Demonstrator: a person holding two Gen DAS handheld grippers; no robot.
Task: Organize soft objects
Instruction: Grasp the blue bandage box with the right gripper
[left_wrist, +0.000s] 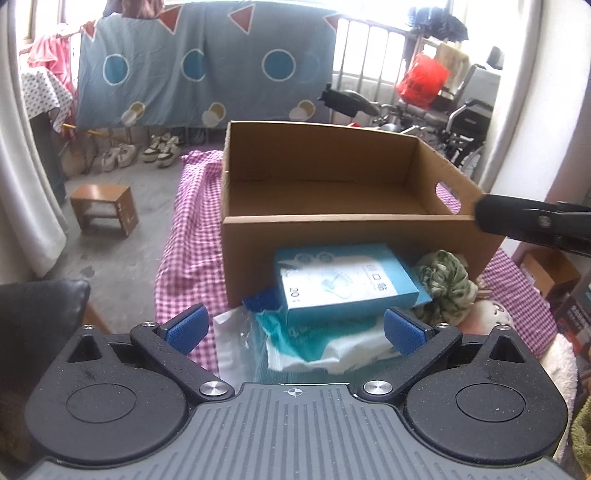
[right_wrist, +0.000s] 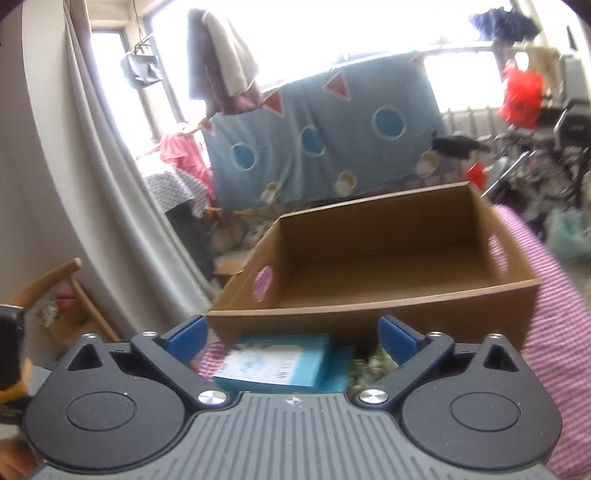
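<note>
In the left wrist view, the left gripper (left_wrist: 293, 328) is held low, its blue pads (left_wrist: 186, 328) spread wide and grasping nothing. Just ahead of the pads lies a blue mask box (left_wrist: 347, 282), on top of white and teal soft packs (left_wrist: 325, 343), against the near wall of the cardboard box (left_wrist: 332, 236). A green knitted bundle (left_wrist: 445, 286) lies just right of the mask box. All rest on the pink checkered cloth (left_wrist: 192, 236).

In the right wrist view, the right gripper (right_wrist: 291, 334) is also spread apart and holds nothing. The mask box lies between its fingers, near the cardboard box's front wall.
</note>
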